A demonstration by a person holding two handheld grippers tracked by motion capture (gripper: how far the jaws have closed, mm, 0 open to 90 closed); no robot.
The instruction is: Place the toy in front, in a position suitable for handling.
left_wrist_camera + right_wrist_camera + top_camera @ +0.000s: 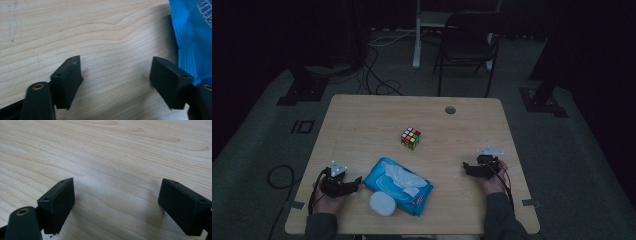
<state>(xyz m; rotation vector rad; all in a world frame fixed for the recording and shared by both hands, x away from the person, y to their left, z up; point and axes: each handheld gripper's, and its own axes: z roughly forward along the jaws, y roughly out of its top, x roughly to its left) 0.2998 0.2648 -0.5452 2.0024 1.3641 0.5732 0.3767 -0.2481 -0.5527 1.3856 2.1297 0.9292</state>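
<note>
High view: a blue wipes packet [398, 186] is seen lying flat on the near part of the wooden tabletop [362, 125], slightly left of centre, with a white tissue [401, 174] drawn up out of its top. A round white lid [383, 203] is seen touching the packet's near edge. The left gripper [353, 182] is held low over the tabletop just beside the packet's left end, pointed toward it; whether it touches the packet cannot be told. In the left gripper view its two black jaws are spread wide with only bare wood between them, and the blue packet [193, 40] is seen just beyond the right-hand jaw. The gripper is carried by the left hand [328, 201], which enters from the bottom edge.

A colourful puzzle cube [410, 138] is placed farther back, near the middle of the tabletop, apart from the packet. The right gripper [468, 169] is held near the right side of the tabletop, well apart from the packet, carried by the right hand [493, 181]. In the right gripper view its jaws are likewise spread apart over bare wood, with nothing gripped.

Beyond the tabletop, a dark folding chair [467, 42] and loose cables [374, 75] are seen on the grey floor [562, 150].
</note>
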